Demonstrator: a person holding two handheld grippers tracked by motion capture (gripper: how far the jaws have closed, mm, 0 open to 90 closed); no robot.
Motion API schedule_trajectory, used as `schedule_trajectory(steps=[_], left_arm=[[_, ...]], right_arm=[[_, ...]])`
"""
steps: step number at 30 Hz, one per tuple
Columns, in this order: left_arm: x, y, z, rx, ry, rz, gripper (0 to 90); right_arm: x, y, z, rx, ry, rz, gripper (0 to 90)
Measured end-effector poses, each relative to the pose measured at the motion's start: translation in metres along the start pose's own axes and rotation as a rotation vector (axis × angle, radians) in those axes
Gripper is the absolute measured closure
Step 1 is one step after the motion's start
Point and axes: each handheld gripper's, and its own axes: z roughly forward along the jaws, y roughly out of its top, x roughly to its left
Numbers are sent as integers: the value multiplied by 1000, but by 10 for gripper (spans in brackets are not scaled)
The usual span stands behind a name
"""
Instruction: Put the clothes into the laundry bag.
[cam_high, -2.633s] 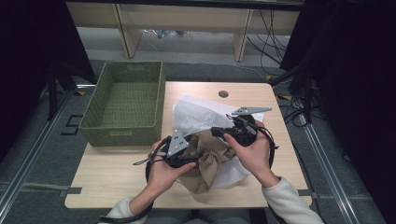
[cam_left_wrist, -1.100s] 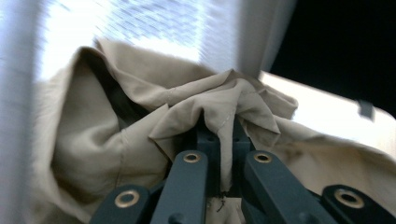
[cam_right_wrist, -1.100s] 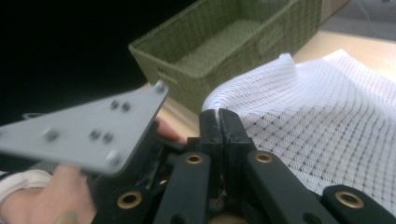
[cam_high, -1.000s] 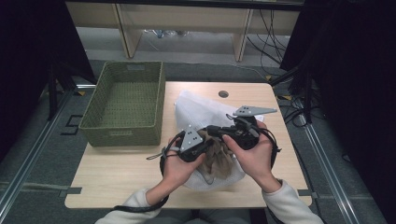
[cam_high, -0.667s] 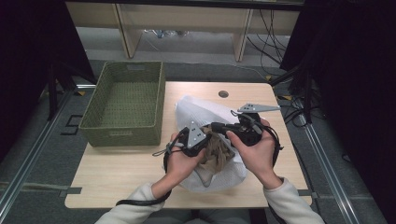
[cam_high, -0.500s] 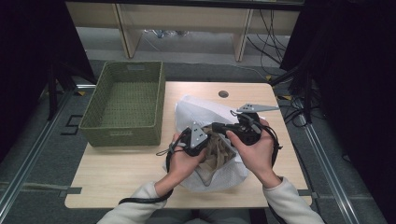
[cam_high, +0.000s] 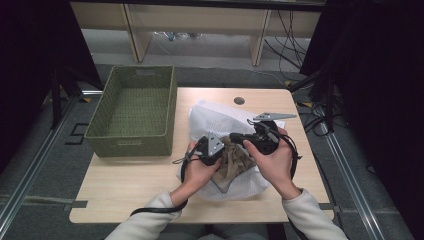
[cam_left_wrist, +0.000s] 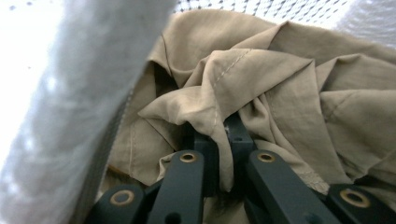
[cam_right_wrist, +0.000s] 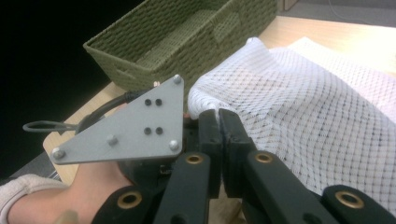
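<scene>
Nearest the person, the left gripper (cam_high: 216, 148) had its jaws clamped on a fold of the tan cloth (cam_left_wrist: 261, 93), which sat bunched inside the mouth of the white mesh bag (cam_high: 216, 116) at the table's (cam_high: 125, 185) middle. Those jaws had just eased slightly, the fold still pinched between them. The cloth looked light, thin and limp, creased all over with a stitched hem (it would likely slump and drag rather than hold shape), so a thick fold or the hem seemed the surest place to grip. Just beside it, the right gripper (cam_right_wrist: 218, 126) had its jaws together at the bag's edge; whether mesh was caught between them I could not tell. The bag was soft open netting, probably snag-prone. Farther left stood a stiff, green woven basket (cam_high: 131, 145), rectangular and empty.
</scene>
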Motion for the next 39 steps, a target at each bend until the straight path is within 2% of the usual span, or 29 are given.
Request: schedule_trajectory(steps=[8,9,10,14,24,28,31,32,34,35,37,39], left_arm=[[3,-2,-12,-9,-19,-16,747],[4,-2,-14,-6,-25,1,729],[3,-2,-16,-9,-30,-25,711],[3,-3,-21,-12,-35,-16,638],[-1,1,-49,-28,-59,-11,444],[-4,3,-62,-42,-71,-7,408],[-7,5,-72,-52,-87,-19,396],[-7,5,-72,-52,-87,-19,394],[-11,11,-81,-76,-91,1,394],[-15,14,-84,-82,-110,-10,392],[-20,18,-90,-92,-105,4,386],[-25,21,-93,-103,-126,12,374]], right_arm=[[0,-1,1,8,-13,-2,900],[0,-1,1,11,-15,1,900],[0,-1,1,20,-18,0,900],[-1,-1,3,17,-3,-6,900],[-1,-1,3,16,-8,-8,900],[-1,-1,1,24,-21,-7,900],[0,-1,2,22,-11,8,900],[-1,-1,3,16,-9,-12,900],[-1,-1,3,17,-9,-12,900],[-1,-1,3,20,-12,-11,900],[-1,-1,3,19,-10,-13,900],[-1,-1,3,18,-11,-16,900]])
